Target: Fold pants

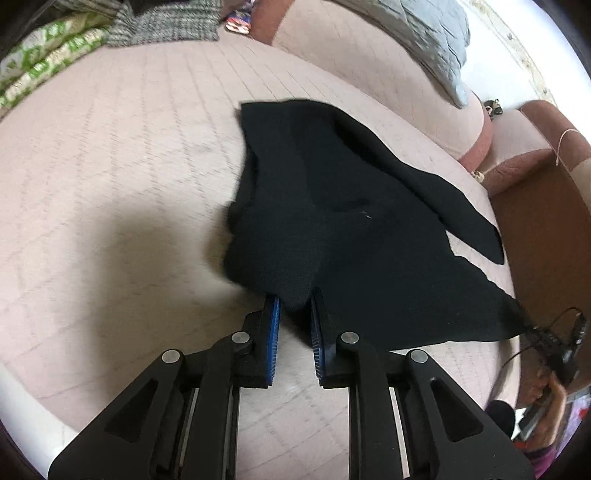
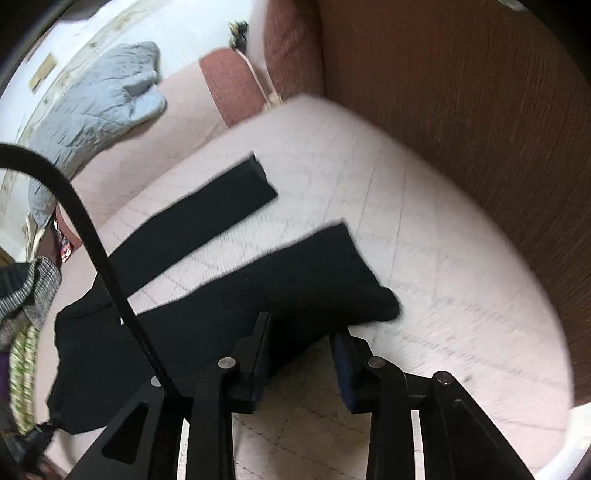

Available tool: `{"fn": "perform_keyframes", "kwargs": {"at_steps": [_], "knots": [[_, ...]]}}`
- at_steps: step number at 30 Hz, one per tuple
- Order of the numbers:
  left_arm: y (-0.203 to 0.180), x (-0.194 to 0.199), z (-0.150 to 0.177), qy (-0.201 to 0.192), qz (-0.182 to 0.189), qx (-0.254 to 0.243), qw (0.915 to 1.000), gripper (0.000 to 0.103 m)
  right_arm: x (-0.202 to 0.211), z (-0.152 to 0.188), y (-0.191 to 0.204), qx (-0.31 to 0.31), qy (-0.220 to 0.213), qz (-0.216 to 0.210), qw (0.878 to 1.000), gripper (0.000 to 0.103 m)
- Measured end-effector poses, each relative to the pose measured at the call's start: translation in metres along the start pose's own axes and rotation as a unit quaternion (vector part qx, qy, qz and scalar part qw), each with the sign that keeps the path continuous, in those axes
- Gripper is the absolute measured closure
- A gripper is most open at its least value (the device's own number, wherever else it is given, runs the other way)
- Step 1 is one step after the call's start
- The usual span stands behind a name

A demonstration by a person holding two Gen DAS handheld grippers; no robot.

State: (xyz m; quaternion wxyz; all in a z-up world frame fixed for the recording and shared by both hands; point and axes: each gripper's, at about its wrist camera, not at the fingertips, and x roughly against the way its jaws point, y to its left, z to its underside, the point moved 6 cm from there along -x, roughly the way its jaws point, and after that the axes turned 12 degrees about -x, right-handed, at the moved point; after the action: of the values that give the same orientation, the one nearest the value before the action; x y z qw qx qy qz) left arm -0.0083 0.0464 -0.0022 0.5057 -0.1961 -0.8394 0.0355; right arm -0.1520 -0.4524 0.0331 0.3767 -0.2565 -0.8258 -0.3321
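Black pants (image 1: 332, 229) lie spread on a pale pink quilted bed (image 1: 110, 166). In the left wrist view my left gripper (image 1: 295, 314) is shut on a bunched fold of the waist end, cloth between its blue pads (image 1: 274, 325). In the right wrist view the two legs run away from me: the far leg (image 2: 207, 210) lies flat, the near leg (image 2: 295, 284) reaches my right gripper (image 2: 301, 343). Its jaws stand apart with the leg's edge between them, not pinched. The right gripper also shows in the left wrist view (image 1: 554, 343) at the pants' corner.
A brown wooden floor (image 2: 461, 110) borders the bed on the right. A grey quilted blanket (image 1: 428, 40) lies on the pink headboard cushions. Green patterned bedding (image 1: 48, 55) and a grey knit (image 1: 166, 22) sit at the far left. A black cable (image 2: 92, 240) crosses the right wrist view.
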Motion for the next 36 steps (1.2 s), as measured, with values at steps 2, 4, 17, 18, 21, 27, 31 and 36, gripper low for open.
{"fn": "perform_keyframes", "kwargs": {"at_steps": [2,4,17,18,21,27,31,36], "knots": [[0.005,0.008,0.004,-0.006,-0.004,0.002,1.0000,0.088,0.012,-0.003,0.016,0.017,-0.017,-0.022,0.999,0.072],[0.018,0.018,0.004,-0.015,-0.068,0.003,0.9976,0.088,0.019,0.002,0.040,0.045,-0.019,-0.062,0.997,0.064],[0.019,0.010,-0.003,-0.027,-0.012,0.019,0.9994,0.088,-0.054,0.107,0.311,0.304,0.103,-0.269,0.908,0.053],[0.019,0.006,-0.005,-0.022,-0.016,0.014,0.9995,0.088,-0.061,0.114,0.326,0.316,0.107,-0.271,0.903,0.053],[0.019,-0.001,-0.010,-0.008,-0.015,0.001,0.9999,0.084,-0.081,0.134,0.373,0.356,0.112,-0.272,0.887,0.046],[0.018,-0.008,-0.023,-0.021,0.003,-0.047,0.9987,0.084,-0.114,0.160,0.440,0.442,0.077,-0.245,0.859,0.037],[0.021,-0.006,-0.030,-0.031,0.042,-0.071,0.9961,0.083,-0.136,0.172,0.470,0.498,0.079,-0.237,0.830,0.033],[0.027,-0.006,-0.033,-0.042,0.139,-0.066,0.9872,0.043,-0.167,0.201,0.476,0.565,0.105,-0.206,0.792,0.059]]}}
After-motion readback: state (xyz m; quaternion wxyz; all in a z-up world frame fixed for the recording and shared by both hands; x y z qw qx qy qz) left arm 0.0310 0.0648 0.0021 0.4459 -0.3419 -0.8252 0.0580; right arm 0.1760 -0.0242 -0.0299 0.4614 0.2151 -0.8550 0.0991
